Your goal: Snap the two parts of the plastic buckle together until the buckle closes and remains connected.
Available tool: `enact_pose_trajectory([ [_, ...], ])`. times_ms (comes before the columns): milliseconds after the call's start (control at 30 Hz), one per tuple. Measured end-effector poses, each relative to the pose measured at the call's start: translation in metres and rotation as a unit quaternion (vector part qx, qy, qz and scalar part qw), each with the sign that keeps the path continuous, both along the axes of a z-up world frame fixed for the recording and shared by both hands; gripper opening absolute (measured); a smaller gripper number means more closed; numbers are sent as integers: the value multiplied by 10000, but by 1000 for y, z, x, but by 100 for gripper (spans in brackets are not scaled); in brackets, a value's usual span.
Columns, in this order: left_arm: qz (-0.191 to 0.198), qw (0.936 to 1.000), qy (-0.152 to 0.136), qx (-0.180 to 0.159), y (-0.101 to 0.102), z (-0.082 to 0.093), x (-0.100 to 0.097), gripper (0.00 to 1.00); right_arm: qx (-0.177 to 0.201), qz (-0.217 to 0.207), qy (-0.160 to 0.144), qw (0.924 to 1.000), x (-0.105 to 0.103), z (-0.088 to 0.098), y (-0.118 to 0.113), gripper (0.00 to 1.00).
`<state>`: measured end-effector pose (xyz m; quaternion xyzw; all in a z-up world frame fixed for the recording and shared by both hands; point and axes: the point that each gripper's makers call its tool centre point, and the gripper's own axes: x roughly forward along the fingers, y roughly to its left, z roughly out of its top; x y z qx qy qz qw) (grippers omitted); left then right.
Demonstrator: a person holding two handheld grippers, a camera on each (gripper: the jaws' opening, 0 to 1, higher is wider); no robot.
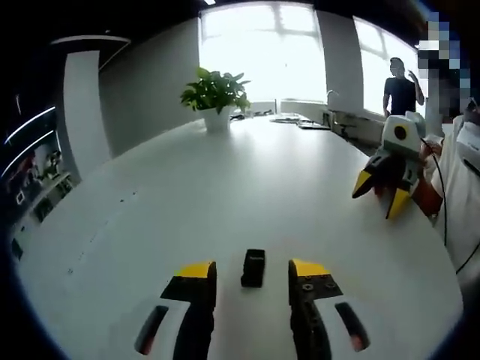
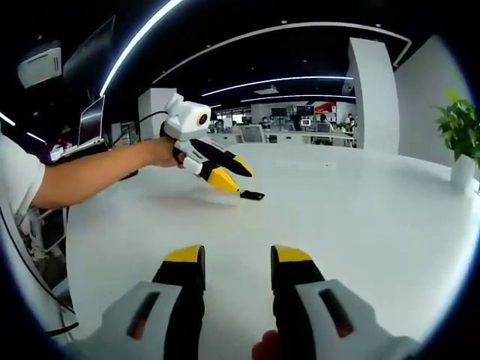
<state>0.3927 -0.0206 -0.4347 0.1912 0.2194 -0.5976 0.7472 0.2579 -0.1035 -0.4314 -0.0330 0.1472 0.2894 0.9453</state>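
White table (image 1: 225, 187): large, rounded edge, takes up most of the left gripper view; it is the reference for everything below. In the right gripper view the same tabletop (image 2: 360, 217) runs back toward an office area with desks and ceiling light strips.

Potted plant (image 1: 215, 101): stands on the table's far side, near the bright window. In the right gripper view the potted plant (image 2: 461, 142) sits at the table's right edge.

Person: standing off the table's far right corner by the window in the left gripper view, dark shirt.

Left gripper (image 1: 253, 274): low over the near part of the table, jaws apart, nothing between the yellow tips. In the right gripper view the left gripper (image 2: 232, 174) comes in held by a bare forearm, tips angled down toward the table, jaws parted.

Right gripper (image 2: 237, 255): over the near table edge, jaws apart, holding nothing. In the left gripper view the right gripper (image 1: 379, 193) hovers above the table's right side, jaws spread.

Black buckle piece (image 1: 253, 268): lies flat on the table, between and just ahead of the left gripper's tips, touching neither. In the right gripper view the buckle piece (image 2: 252, 195) rests on the table just beside the left gripper's lower tip. Only one dark piece can be made out; whether it is one part or both joined, cannot tell.
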Motion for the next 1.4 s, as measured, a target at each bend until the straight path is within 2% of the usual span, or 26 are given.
enact_pose_trajectory([
  [300, 693, 9973, -206, -148, 26, 9, -18, 39, -99, -11, -53, 9999, 0, 0, 1, 34],
  [433, 1146, 9927, -263, -283, 41, 17, -26, 39, -144, 16, -46, 9999, 0, -1, 2, 35],
  [533, 1497, 9876, -334, -330, 52, 21, -28, 38, -169, 3, -45, 9998, -1, -2, 2, 35],
  [600, 1782, 9821, -408, -456, 59, 26, -28, 39, -183, 5, -41, 9998, -1, -2, 2, 35],
  [733, 2014, 9768, -465, -556, 68, 30, -39, 39, -249, -12, -27, 9997, -1, -4, 1, 35],
  [800, 2111, 9740, -596, -560, 72, 31, -43, 39, -261, -30, -29, 9997, 0, -4, 0, 35],
  [833, 2247, 9707, -578, -623, 74, 32, -44, 39, -262, -34, -25, 9996, 0, -4, 0, 35],
  [1033, 2483, 9643, -553, -733, 77, 26, -61, 39, -281, -72, -25, 9996, 1, -5, -2, 35],
  [1100, 2708, 9568, -482, -945, 79, 29, -65, 39, -270, -78, -29, 9996, 1, -5, -2, 35],
  [1133, 2715, 9561, -486, -989, 80, 30, -68, 39, -269, -86, -31, 9996, 1, -5, -3, 35],
  [1167, 2867, 9502, -481, -1123, 83, 32, -72, 39, -271, -96, -30, 9996, 1, -5, -3, 35],
  [1233, 2965, 9462, -542, -1179, 88, 32, -80, 38, -263, -112, -27, 9996, 2, -5, -4, 35],
  [1300, 3148, 9390, -562, -1266, 93, 31, -84, 38, -260, -119, -23, 9996, 2, -5, -5, 35],
  [1400, 3280, 9342, -580, -1282, 98, 27, -92, 38, -273, -117, -32, 9996, 2, -6, -5, 35],
])
